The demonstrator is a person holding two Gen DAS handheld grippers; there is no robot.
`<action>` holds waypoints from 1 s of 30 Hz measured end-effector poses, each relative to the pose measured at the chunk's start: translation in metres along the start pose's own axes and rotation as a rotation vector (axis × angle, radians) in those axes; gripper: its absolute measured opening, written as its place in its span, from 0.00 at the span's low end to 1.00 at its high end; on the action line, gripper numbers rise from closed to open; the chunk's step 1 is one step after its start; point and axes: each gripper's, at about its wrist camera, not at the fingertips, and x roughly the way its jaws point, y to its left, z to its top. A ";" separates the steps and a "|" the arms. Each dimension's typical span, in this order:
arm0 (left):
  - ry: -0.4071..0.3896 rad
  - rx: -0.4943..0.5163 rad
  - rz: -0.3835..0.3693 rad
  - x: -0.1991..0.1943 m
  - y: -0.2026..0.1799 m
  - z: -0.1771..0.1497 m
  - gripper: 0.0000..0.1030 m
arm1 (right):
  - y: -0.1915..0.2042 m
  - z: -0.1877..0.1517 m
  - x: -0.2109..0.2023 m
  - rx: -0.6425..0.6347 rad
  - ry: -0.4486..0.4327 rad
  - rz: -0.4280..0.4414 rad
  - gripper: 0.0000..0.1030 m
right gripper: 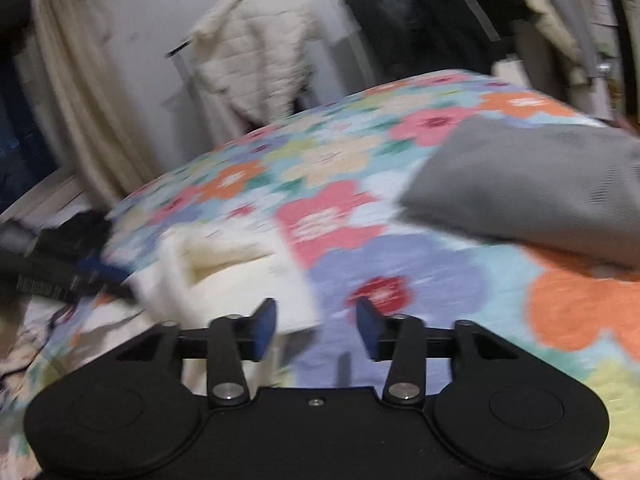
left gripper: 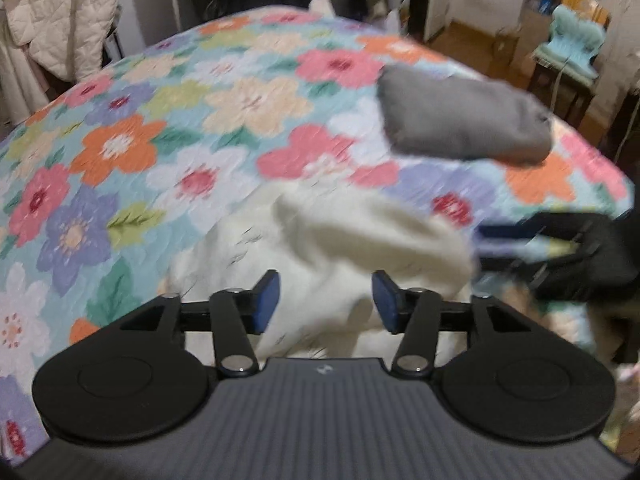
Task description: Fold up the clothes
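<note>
Both my left gripper [left gripper: 325,300] and right gripper [right gripper: 316,326] gape empty over the cream garment [left gripper: 320,240] at the bed's [left gripper: 120,152] near edge; the grey garment [left gripper: 460,116] lies folded toward its far right corner, so next I need a grip on the cream hem.

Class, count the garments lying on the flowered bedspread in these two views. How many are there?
2. A folded grey garment lies at the far right of the bedspread; a rumpled cream garment lies near the edge, by the left gripper. Others may be out of view.

Quilted cloth bedspread [left gripper: 160,128]; fluffy cream garment [left gripper: 340,240].
</note>
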 end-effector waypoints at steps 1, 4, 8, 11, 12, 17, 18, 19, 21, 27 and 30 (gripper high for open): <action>-0.012 -0.005 -0.012 -0.001 -0.002 0.001 0.57 | 0.006 -0.002 0.003 -0.011 0.005 0.007 0.54; -0.024 -0.027 -0.049 0.003 -0.011 0.004 0.64 | 0.016 -0.008 0.010 -0.023 0.033 0.016 0.59; 0.016 -0.085 -0.093 0.023 -0.018 0.004 0.67 | 0.010 -0.010 0.014 0.018 0.061 0.000 0.63; 0.046 -0.099 -0.061 0.041 -0.018 0.005 0.68 | 0.004 -0.011 0.013 0.046 0.072 0.003 0.64; 0.067 -0.101 -0.038 0.048 -0.016 0.005 0.63 | 0.002 -0.011 0.012 0.049 0.076 0.004 0.65; 0.100 -0.133 -0.007 0.059 -0.008 0.002 0.08 | 0.004 -0.016 0.012 0.021 0.099 0.028 0.74; 0.103 -0.139 -0.002 0.060 -0.006 0.001 0.07 | 0.005 -0.017 0.014 0.016 0.104 0.036 0.76; 0.093 -0.147 0.004 0.057 -0.007 0.002 0.07 | 0.007 -0.018 0.016 0.013 0.109 0.045 0.76; 0.053 -0.137 0.019 0.047 -0.009 0.003 0.06 | 0.011 -0.020 0.023 0.010 0.119 0.063 0.76; -0.122 -0.020 0.159 0.011 -0.013 0.012 0.04 | 0.021 -0.025 0.048 -0.028 0.123 0.105 0.39; -0.194 -0.045 0.162 -0.004 -0.003 0.014 0.04 | 0.026 -0.022 0.045 -0.011 0.107 0.118 0.26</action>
